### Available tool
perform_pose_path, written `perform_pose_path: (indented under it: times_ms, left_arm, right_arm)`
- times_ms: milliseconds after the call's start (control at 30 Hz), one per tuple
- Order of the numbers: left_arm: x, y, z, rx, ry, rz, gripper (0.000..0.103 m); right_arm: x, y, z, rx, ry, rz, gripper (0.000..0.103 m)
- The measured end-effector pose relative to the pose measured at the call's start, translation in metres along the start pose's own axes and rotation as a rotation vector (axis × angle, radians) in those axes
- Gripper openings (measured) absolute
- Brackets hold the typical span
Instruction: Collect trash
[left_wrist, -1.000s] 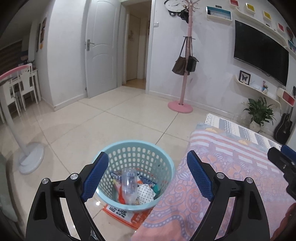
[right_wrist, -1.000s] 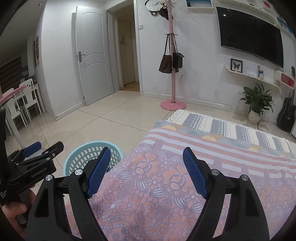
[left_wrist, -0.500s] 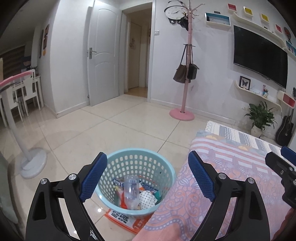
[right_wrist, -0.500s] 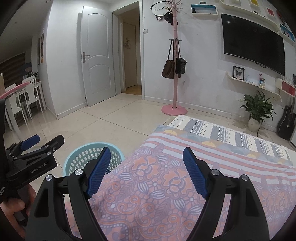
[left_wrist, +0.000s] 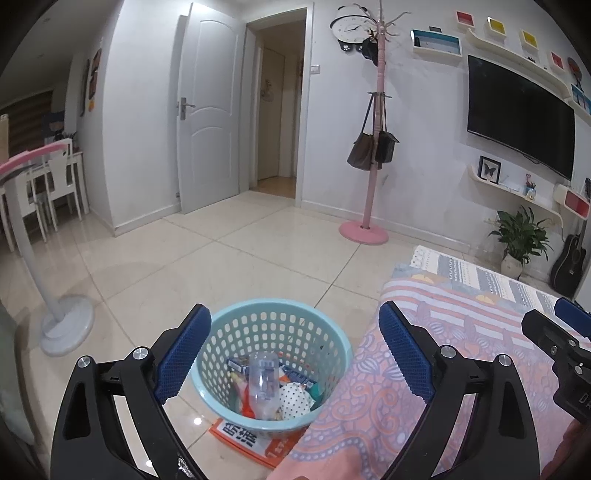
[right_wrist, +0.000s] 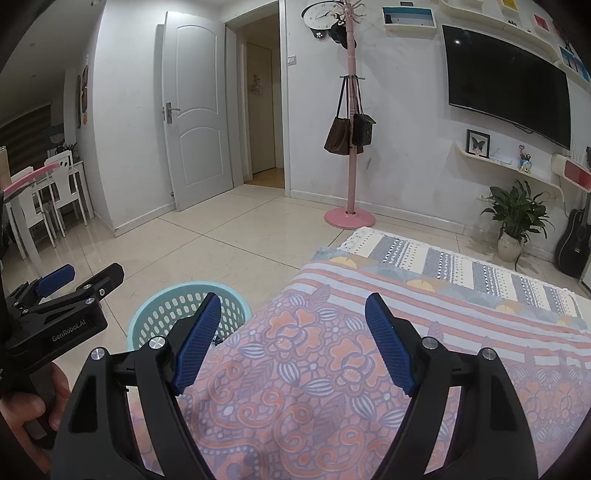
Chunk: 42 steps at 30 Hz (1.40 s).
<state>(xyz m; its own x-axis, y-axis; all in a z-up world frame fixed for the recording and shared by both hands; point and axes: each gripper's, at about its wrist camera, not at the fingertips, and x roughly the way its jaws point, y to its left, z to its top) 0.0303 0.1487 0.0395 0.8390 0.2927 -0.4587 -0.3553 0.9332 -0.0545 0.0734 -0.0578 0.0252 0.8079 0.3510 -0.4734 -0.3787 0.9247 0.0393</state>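
Cream floor tiles (left_wrist: 155, 280) fill the room in the left wrist view, with a white door (left_wrist: 208, 110) standing open on the far wall. A pale blue perforated basket (left_wrist: 221, 406) stands on those tiles, just beside the edge of a patterned cloth (left_wrist: 461, 332), and rests on a red and white printed sheet (left_wrist: 240, 439). Inside the basket lie a clear plastic bottle (left_wrist: 263, 384), a dotted white wad (left_wrist: 295, 397) touching it, and coloured wrappers. The left gripper (left_wrist: 293, 354) hangs over the basket, its jaws spread wide after just opening further, with nothing pressed between the pads. Beyond the basket, a pink coat stand (left_wrist: 373, 155) with two bags stands near the wall; right of it hangs a dark television (left_wrist: 517, 118).

In the right wrist view, the basket (right_wrist: 162, 306) shows partly, left of the cloth (right_wrist: 443, 295). The right gripper (right_wrist: 291, 343) hovers above the cloth, jaws moderately wide and empty. The left gripper (right_wrist: 77, 278) appears over the basket's left side, held by a hand (right_wrist: 33, 417).

Judgement: the drop into the basket looks finished. No loose trash is visible on the cloth. To proceed well, keep the jaws wide, lift clear of the basket rim, and scan the cloth and floor for remaining items.
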Motion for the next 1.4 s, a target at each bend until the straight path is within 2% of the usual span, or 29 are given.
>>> perform_pose_path:
  times_ms: [1400]
  left_arm:
    - [-0.0009, -0.0009, -0.0013, 0.006, 0.011, -0.025, 0.090]
  right_arm:
    - [0.0016, 0.0005, -0.0017, 0.019, 0.019, 0.024, 0.076]
